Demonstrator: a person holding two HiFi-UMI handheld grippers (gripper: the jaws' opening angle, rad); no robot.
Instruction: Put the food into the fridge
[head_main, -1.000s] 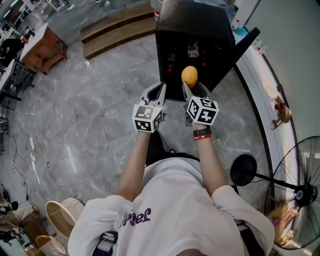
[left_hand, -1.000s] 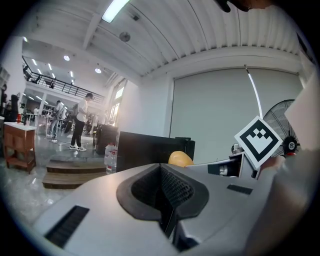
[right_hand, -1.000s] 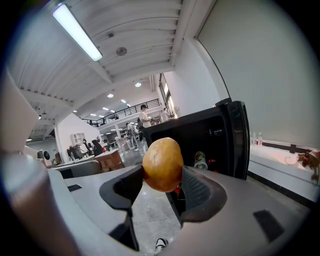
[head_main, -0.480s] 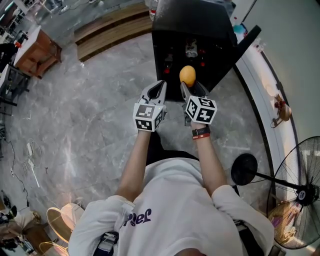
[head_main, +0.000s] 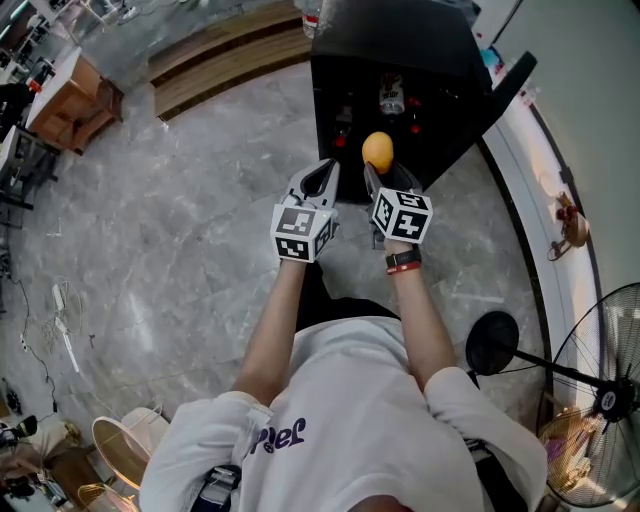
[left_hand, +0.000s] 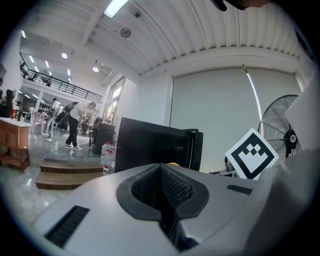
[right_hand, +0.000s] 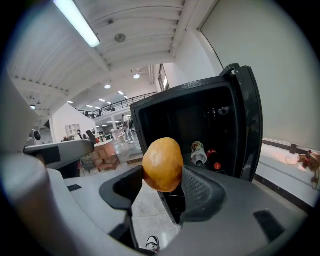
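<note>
A round orange-yellow fruit (head_main: 377, 150) (right_hand: 163, 164) sits pinched between the jaws of my right gripper (head_main: 381, 168) (right_hand: 159, 186), held just in front of the open black mini fridge (head_main: 395, 80) (right_hand: 200, 130). The fridge door (head_main: 503, 88) (right_hand: 250, 125) stands swung out to the right. Inside the fridge lie a bottle (right_hand: 198, 152) and red-capped items (right_hand: 213, 159). My left gripper (head_main: 320, 180) (left_hand: 161, 192) hangs beside the right one, a little left of the fridge front, its jaws together with nothing between them.
A standing fan (head_main: 590, 400) is at the right near a white ledge (head_main: 540, 180). Wooden steps (head_main: 225, 55) lie left of the fridge, with a water bottle (left_hand: 107, 157) beside them. Wooden desk (head_main: 65, 95) at far left; people stand in the distance (left_hand: 70, 125).
Both grippers have drifted slightly toward the fridge and lower; the fruit stays clamped in the right gripper and sits closer to the fridge opening.
</note>
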